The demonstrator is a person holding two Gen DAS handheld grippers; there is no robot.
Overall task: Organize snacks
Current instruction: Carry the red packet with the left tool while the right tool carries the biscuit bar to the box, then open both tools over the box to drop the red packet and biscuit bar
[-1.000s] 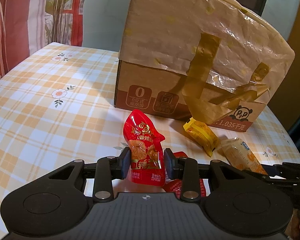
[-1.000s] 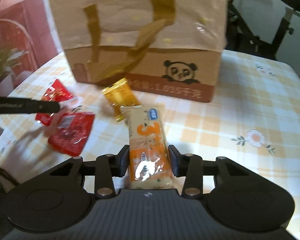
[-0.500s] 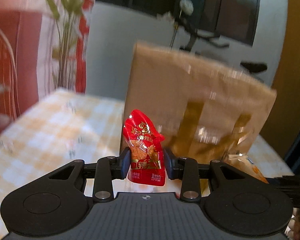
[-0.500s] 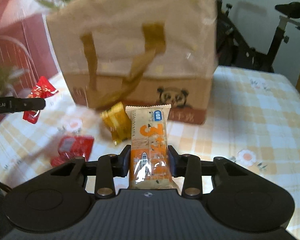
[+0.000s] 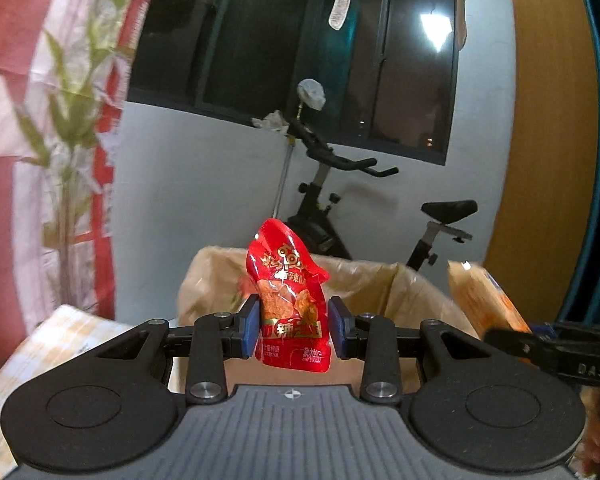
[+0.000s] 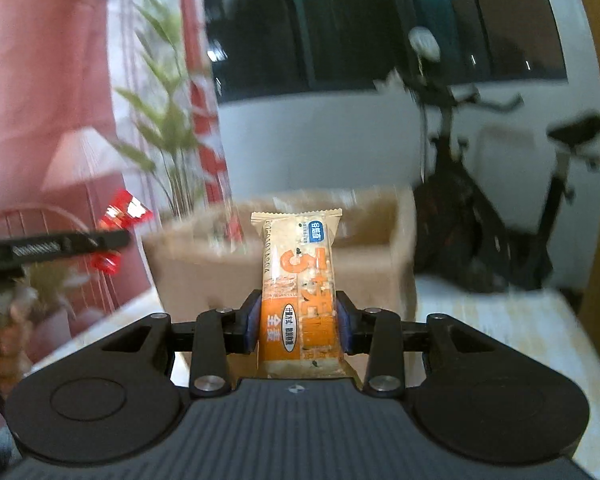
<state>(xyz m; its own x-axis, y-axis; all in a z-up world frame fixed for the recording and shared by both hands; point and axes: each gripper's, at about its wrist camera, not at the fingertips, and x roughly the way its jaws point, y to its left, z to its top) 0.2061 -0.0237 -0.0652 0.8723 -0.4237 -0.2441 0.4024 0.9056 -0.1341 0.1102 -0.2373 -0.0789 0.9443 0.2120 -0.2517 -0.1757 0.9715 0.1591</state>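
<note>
Two snacks are up: my left gripper (image 5: 292,330) has its jaws clamped on the red pouch (image 5: 289,300), my right gripper (image 6: 298,326) on the orange bar (image 6: 300,292), both short of the open bag (image 5: 380,280); neither dropped in yet.

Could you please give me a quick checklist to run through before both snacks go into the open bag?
1. Left gripper clamps the red snack packet: ok.
2. Right gripper clamps the orange snack bar: ok.
3. Paper bag mouth open: ok.
4. Both snacks raised to about the bag's rim: ok.
5. Free room inside the bag: cannot tell.
6. Grippers apart from each other: ok.
</note>
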